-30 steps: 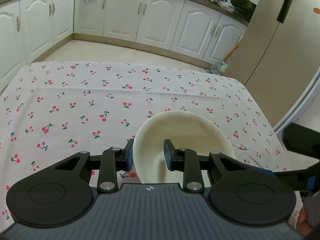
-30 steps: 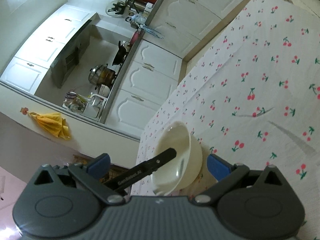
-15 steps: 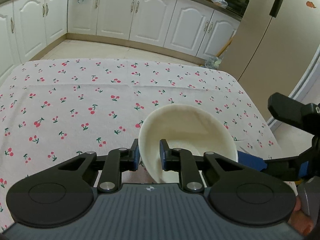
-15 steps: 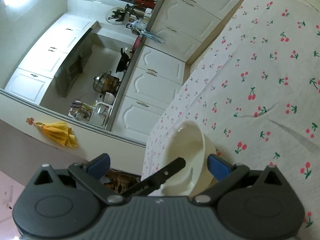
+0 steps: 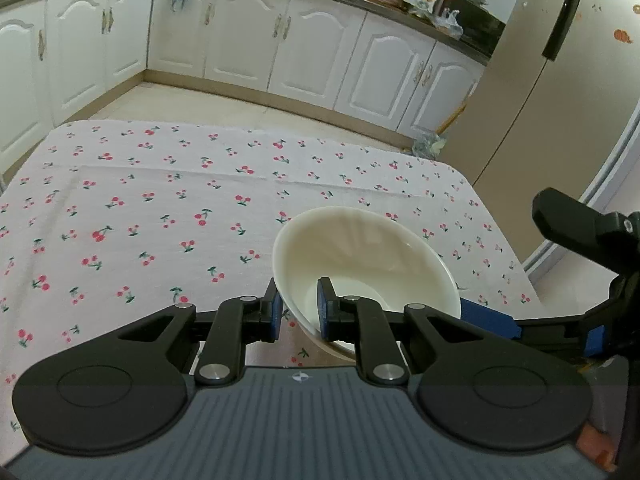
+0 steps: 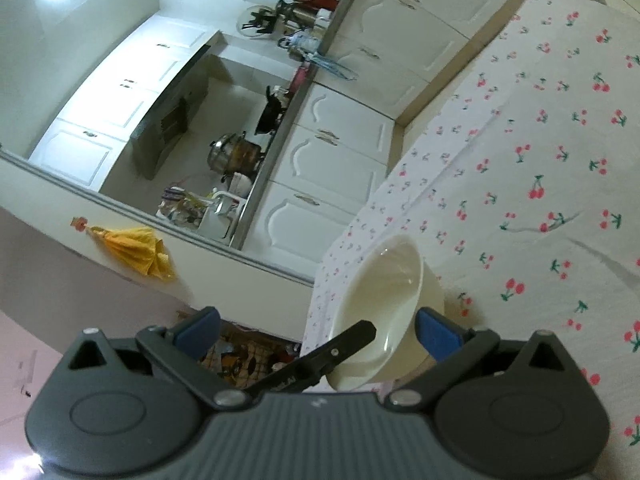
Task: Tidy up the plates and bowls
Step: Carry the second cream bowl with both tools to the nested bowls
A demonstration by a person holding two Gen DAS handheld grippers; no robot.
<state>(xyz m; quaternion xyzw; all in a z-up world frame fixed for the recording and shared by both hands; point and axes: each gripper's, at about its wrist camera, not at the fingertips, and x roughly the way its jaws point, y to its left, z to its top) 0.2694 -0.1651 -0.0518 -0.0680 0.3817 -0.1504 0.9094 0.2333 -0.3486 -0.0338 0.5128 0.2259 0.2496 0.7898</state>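
Table (image 5: 120, 184): covered by a cherry-print cloth that runs to the edges; the cloth is soft and could slide or bunch under a dragged dish, so lifting looks safer than pushing.
Bowl (image 5: 360, 256): cream, deep, glossy, apparently ceramic or melamine. It is at the near right part of the table, tipped up off the cloth on the side nearest the camera, its opening leaning away toward the cabinets. No plates or other bowls show in either view.
Bowl handling: I judge it rigid, moderately heavy for a one-point pinch, smooth enough to slip, and breakable if dropped at the table edge nearby.
Where to hold: the rim wall is the only thin part two fingers can span; a deeper bite, pads well down the wall, should resist the bowl swinging about the pinch point.
Left gripper (image 5: 298, 314): its blue pads straddle the near rim, one outside and one inside the bowl, closed onto the wall and gripping it.
Right gripper (image 6: 318, 330): jaws spread wide, holding nothing. From the right wrist view the bowl sits between its fingers, with the left tool's finger crossing in front; the blue pad (image 6: 434, 330) lies just beside the outer wall, though contact cannot be told.
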